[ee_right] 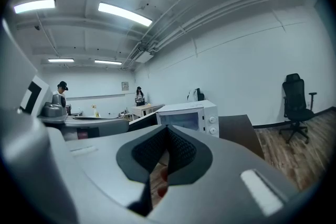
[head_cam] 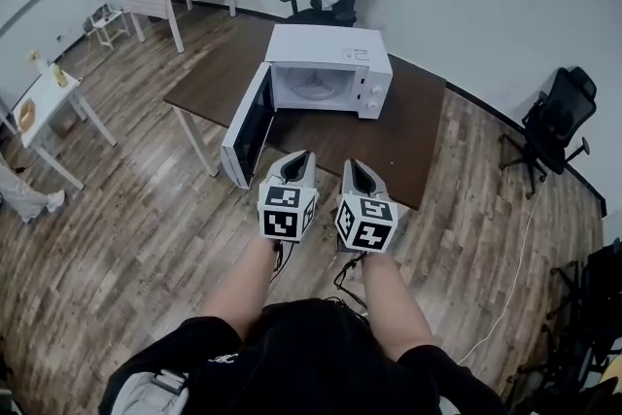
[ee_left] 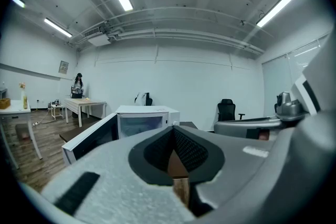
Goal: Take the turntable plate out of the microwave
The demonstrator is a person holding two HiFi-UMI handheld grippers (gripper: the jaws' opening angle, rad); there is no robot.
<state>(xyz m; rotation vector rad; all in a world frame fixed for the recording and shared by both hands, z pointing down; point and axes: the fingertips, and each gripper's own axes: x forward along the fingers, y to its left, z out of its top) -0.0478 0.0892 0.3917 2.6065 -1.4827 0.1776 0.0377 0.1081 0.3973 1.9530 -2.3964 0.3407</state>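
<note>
Head view. Left tool and right tool are held side by side, close but not touching, at the near edge of a dark tabletop. Both point forward, and each has its jaws pressed together with nothing between them. A white microwave stands ahead of both tools, well apart from them, toward the far side of the tabletop. Its door is swung wide open and reaches back toward the left tool, ending just beyond and to the left of its tip. The turntable plate sits inside the cavity, straight ahead of the left tool, and shows only as a pale round shape on the cavity floor. A black office chair stands far off to the right of the right tool.

Left tool's view. Jaws are together, with only a sliver of tabletop and floor seen past them. The microwave stands just above the jaw tips, its open door slanting to the left. The plate cannot be made out in the pale cavity. The right tool lies close on the right.

Right tool's view. Jaws are together and empty. The microwave is ahead, slightly right of the tips, its control knobs facing the tool. The left tool lies close on the left.
</note>
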